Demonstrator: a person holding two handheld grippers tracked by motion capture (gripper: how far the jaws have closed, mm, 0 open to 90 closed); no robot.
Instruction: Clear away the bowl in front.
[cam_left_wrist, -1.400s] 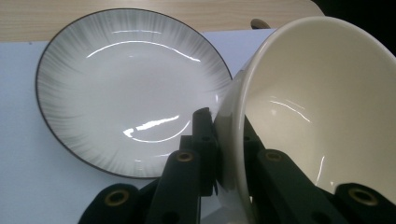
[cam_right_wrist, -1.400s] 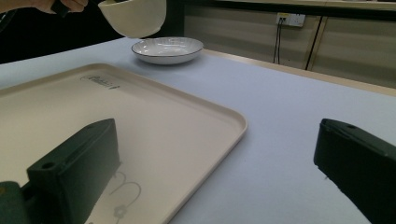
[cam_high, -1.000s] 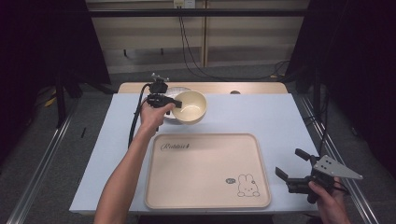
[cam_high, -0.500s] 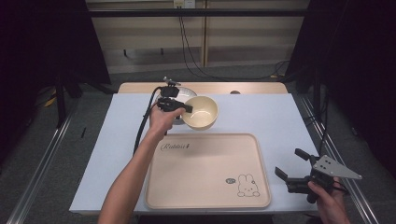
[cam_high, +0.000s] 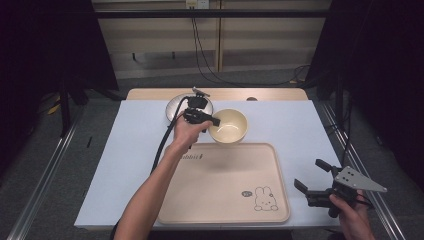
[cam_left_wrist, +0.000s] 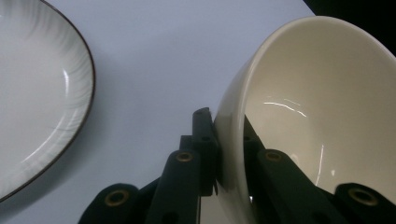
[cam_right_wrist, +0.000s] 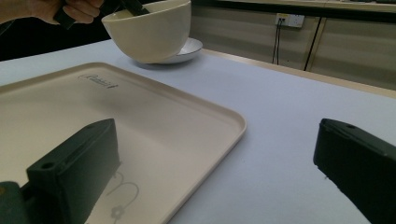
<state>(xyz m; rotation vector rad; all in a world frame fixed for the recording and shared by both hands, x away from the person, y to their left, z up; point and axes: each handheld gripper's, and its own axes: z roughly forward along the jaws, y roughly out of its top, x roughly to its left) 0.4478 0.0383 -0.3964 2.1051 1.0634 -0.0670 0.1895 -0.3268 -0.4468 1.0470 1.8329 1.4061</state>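
The tray (cam_high: 225, 185) carries two marks: a line of small script near its far left corner, too small to read, and a rabbit drawing (cam_high: 265, 199) with a small dark mark beside it near the tray's near right corner. In the right gripper view the script also shows, still not legible.

The left gripper (cam_high: 202, 118) has its jaws clamped on the wall of the bowl (cam_high: 229, 126) — one jaw outside, one inside the rim, as the left gripper view shows. The bowl is cream, tilted, and lifted off the surface (cam_high: 125, 150), just past the tray's far edge and near the middle of the surface's far side. The plate (cam_high: 176, 106), white with a dark rim, lies behind and to the left of the bowl, close to the far edge of the surface.

The right gripper (cam_high: 316, 183) hangs past the near right corner of the surface, its jaws wide apart and holding nothing.

The tray is bare apart from its marks. Bare surface runs along the left side and the right side — and in a strip between tray and far edge.
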